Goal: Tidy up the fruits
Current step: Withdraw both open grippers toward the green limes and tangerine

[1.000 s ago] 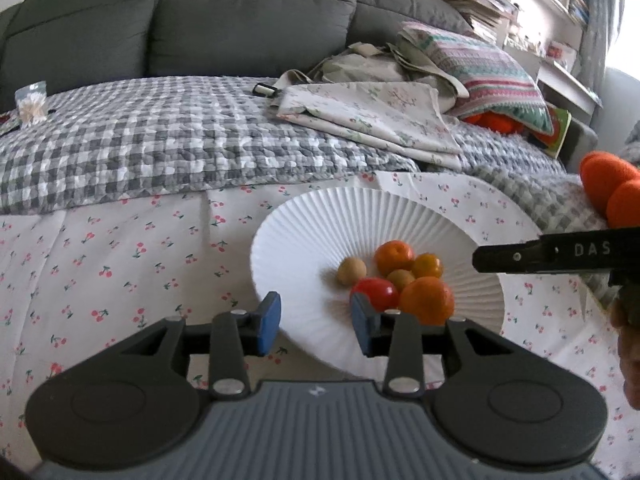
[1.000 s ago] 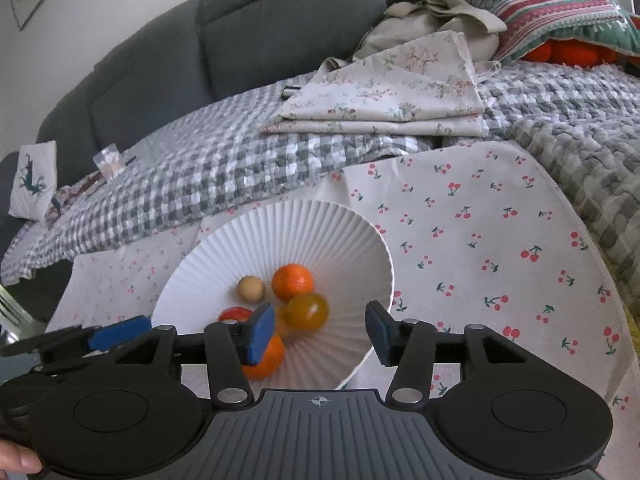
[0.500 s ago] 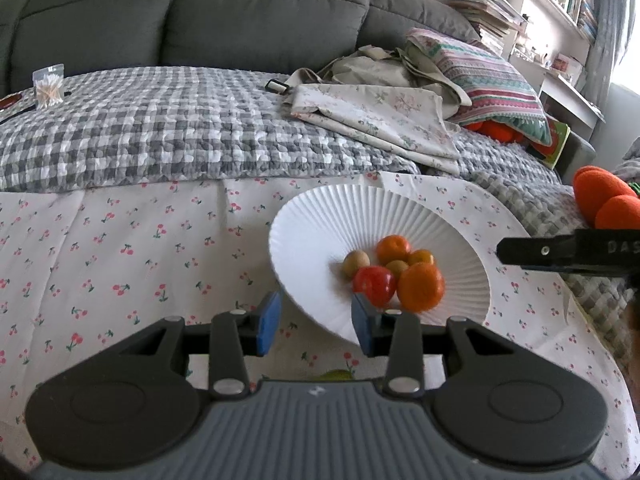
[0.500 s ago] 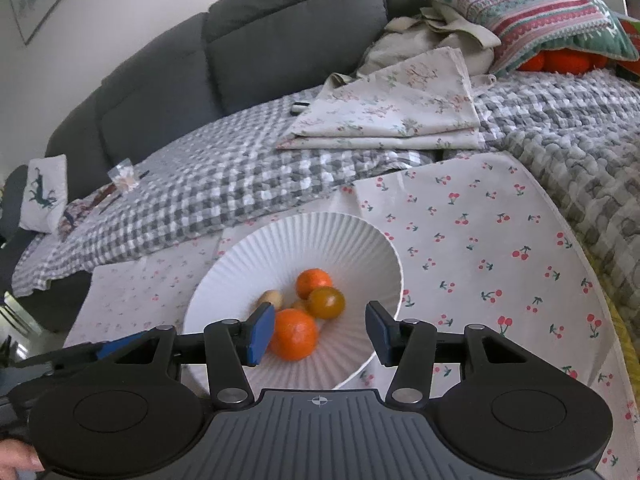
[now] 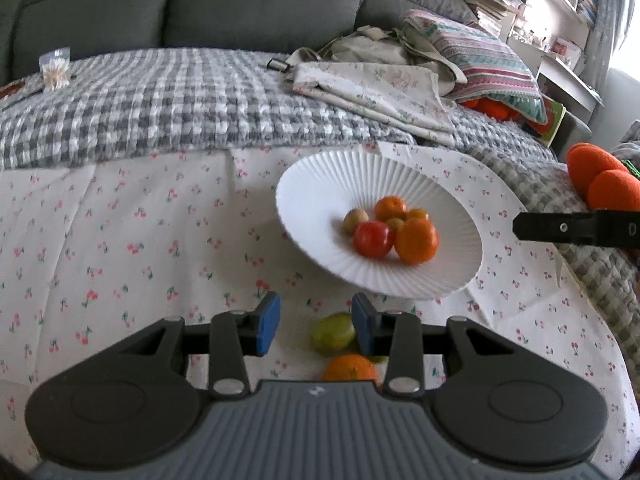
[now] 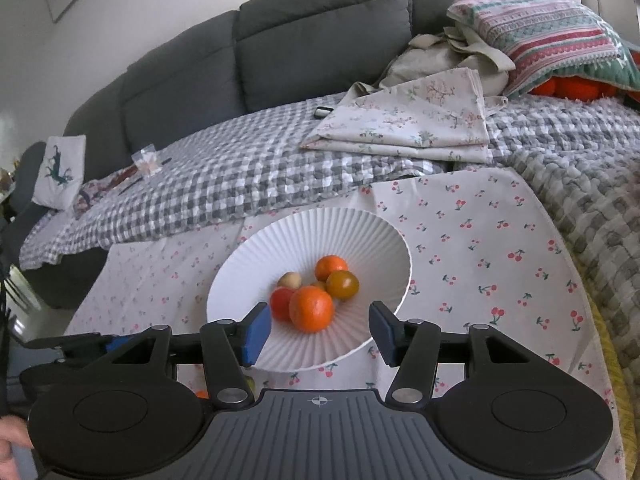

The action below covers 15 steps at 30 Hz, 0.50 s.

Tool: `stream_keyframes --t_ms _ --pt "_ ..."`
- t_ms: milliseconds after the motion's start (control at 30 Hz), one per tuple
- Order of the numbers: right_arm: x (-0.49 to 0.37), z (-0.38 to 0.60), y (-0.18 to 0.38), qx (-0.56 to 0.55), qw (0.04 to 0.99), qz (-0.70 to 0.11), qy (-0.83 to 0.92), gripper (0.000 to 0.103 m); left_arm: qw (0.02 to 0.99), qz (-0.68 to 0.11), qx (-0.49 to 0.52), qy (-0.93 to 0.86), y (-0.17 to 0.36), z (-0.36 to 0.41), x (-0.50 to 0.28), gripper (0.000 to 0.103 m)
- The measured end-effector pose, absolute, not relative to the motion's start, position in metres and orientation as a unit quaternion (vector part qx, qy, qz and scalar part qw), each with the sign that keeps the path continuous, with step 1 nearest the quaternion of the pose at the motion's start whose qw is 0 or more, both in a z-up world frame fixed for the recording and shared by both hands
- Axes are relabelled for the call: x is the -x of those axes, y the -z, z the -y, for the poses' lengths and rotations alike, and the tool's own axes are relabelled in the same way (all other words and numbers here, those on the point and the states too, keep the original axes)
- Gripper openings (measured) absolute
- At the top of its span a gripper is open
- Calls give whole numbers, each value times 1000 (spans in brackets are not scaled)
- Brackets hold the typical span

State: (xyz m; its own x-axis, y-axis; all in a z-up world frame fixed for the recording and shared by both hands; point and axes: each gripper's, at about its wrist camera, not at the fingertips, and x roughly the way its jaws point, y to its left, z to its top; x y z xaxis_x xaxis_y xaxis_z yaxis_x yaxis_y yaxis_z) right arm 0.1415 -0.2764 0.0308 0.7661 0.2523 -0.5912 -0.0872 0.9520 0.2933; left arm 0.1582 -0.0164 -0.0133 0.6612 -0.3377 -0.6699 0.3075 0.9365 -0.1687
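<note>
A white fluted plate on the cherry-print cloth holds two oranges, a red tomato, an amber fruit and small tan fruits. My left gripper hovers open, short of the plate's near rim. A green fruit and an orange lie loose on the cloth below its blue pads, untouched. My right gripper hangs over the plate's near edge with its jaws opening. Nothing is gripped between them. The large orange shows in the gap, farther off.
A grey checked blanket covers the sofa behind the cloth, with folded floral fabric and a striped pillow on it. Orange plush shapes sit at the right. The right gripper's black finger reaches in beside the plate.
Both grippers have drawn back from the plate. The green fruit and loose orange have come into the left wrist view. The right gripper's jaws stand wider than before.
</note>
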Motion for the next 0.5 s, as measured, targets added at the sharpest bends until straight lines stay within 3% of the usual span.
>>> stream_keyframes --t_ms 500 --pt "-134 249 -19 -47 927 -351 -124 63 880 -431 38 197 42 26 -153 52"
